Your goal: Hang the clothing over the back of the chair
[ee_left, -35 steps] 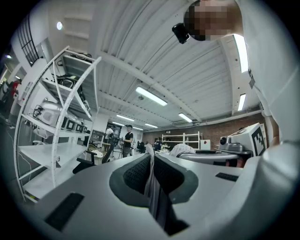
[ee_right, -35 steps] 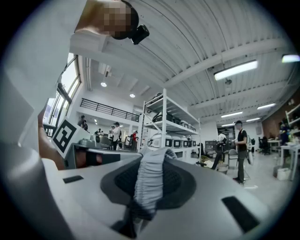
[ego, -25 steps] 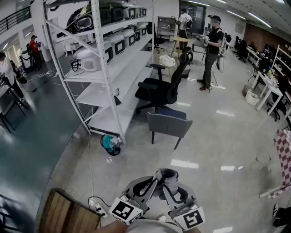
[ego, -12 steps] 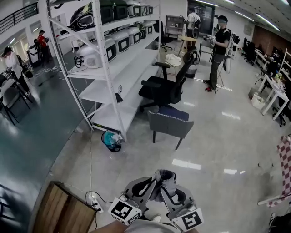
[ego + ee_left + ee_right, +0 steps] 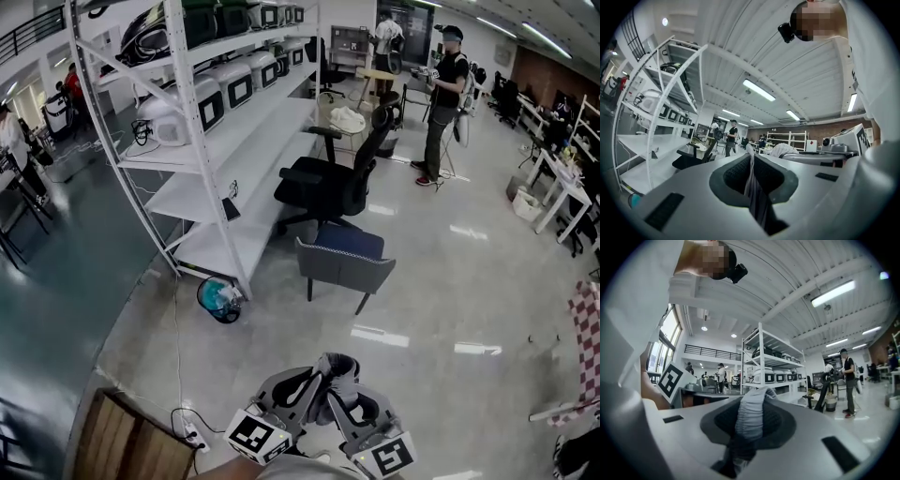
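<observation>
L claw (image 5: 751, 174) clamped on thin clothing (image 5: 750, 409) fold, R claw (image 5: 749, 422) on thick bunch. Chair (image 5: 343, 266) at 12 o'clock, well apart; hanging undone.

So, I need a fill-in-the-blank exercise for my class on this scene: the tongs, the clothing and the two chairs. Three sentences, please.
1. The left tongs and the right tongs are both shut on the ____ clothing.
2. The armchair on the floor ahead has a ____ seat cushion.
3. The office chair behind it, next to the white shelving, is ____.

Missing words: grey; blue; black.
</observation>
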Tool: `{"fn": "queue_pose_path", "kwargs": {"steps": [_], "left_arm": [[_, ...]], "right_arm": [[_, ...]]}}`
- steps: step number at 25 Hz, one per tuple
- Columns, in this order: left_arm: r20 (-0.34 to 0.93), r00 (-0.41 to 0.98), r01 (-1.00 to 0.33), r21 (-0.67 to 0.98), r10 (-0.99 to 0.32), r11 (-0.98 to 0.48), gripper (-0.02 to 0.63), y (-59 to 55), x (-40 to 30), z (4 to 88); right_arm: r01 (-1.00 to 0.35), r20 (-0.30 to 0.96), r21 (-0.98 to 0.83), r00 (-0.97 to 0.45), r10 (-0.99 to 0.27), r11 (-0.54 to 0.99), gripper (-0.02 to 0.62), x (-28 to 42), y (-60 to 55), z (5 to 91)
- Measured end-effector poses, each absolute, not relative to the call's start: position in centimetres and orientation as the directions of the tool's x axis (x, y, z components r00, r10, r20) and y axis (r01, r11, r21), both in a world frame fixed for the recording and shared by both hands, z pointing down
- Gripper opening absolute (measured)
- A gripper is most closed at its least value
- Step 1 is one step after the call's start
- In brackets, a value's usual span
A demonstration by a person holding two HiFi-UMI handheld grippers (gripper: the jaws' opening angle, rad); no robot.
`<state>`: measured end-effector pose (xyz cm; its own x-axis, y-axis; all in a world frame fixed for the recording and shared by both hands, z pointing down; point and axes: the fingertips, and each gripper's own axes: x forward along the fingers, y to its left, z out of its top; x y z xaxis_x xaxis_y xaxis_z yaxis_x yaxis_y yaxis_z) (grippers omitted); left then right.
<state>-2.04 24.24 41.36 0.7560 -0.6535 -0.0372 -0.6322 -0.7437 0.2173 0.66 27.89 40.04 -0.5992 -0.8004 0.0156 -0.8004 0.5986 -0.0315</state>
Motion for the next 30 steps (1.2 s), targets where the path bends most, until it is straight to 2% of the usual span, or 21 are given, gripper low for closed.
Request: {"fn": "queue_pose_path", "kwargs": {"steps": [12, 21, 30], "left_arm": [[-0.074, 0.809, -0.557, 0.219, -0.583, -0.801, 0.028, 10.9, -6.3, 40.9], [-0.084, 0.840, -0.503, 0.250, -0.536, -0.827, 0.028, 6.9, -8.3, 41.7], [-0.078, 0.840, -0.498, 0.277, -0.536, -0.822, 0.028, 4.5, -7.8, 42.5]], "right_arm": [[-0.852, 0.057, -0.017, -0.524, -0.850, 0.524, 0.080, -3.4, 15.1, 40.5], [-0.868, 0.080, 0.000, -0.496, -0.865, 0.497, 0.080, -6.2, 10.7, 40.7], [-0.870, 0.097, -0.016, -0.492, -0.865, 0.493, 0.080, -5.5, 8.2, 41.4]]}}
